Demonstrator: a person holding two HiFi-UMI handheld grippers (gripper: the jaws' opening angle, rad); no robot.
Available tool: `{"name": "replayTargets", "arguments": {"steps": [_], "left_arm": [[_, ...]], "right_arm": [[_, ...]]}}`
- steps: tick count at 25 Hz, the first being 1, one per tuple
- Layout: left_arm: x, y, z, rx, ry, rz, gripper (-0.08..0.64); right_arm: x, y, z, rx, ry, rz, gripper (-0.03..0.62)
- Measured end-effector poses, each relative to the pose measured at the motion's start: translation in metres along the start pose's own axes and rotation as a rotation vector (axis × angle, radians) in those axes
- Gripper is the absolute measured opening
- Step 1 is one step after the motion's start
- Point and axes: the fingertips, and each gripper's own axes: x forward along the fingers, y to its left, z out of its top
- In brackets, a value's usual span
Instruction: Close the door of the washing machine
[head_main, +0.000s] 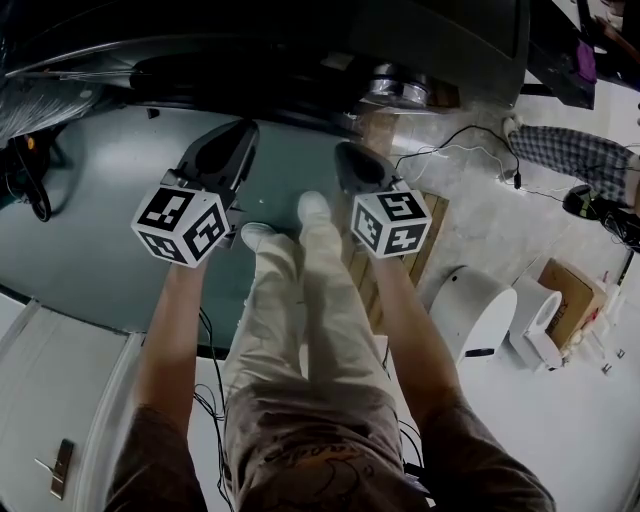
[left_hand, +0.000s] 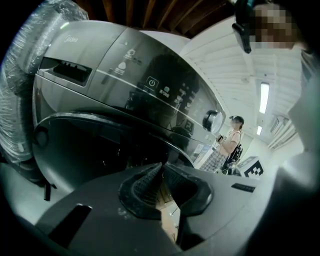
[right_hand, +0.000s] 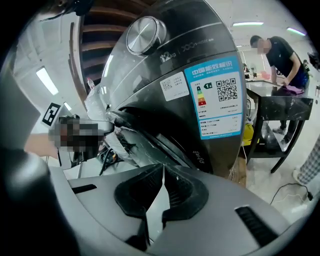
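Left hand-held gripper (left_hand: 161, 166) clenched, nothing between its jaws, aimed at the dark round door (left_hand: 95, 145) of the washing machine (right_hand: 200, 60), tips near the glass. Right hand-held gripper (right_hand: 162, 168) also clenched and empty, near the door's edge below the control panel; cannot tell if the door is fully shut

Head camera, steeply down: I look over the left gripper (head_main: 233, 136) and right gripper (head_main: 351, 157). Each gripper camera sights along its jaws, close on the front of the washing machine (left_hand: 125, 65); both share its control dial (left_hand: 212, 120).
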Motion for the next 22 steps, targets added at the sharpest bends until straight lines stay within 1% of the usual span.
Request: {"name": "replayTargets", "arguments": {"steps": [10, 16, 22], "left_arm": [[0.006, 0.002, 0.004, -0.005, 0.012, 0.009, 0.005], [0.006, 0.002, 0.003, 0.008, 0.022, 0.01, 0.003], [0.008, 0.003, 0.005, -0.008, 0.02, -0.004, 0.002]], "right_arm": [[0.011, -0.011, 0.005, -0.009, 0.014, -0.017, -0.002], [0.012, -0.012, 0.004, -0.064, 0.032, -0.005, -0.003], [0.02, -0.015, -0.001, -0.043, 0.063, -0.001, -0.003]]}}
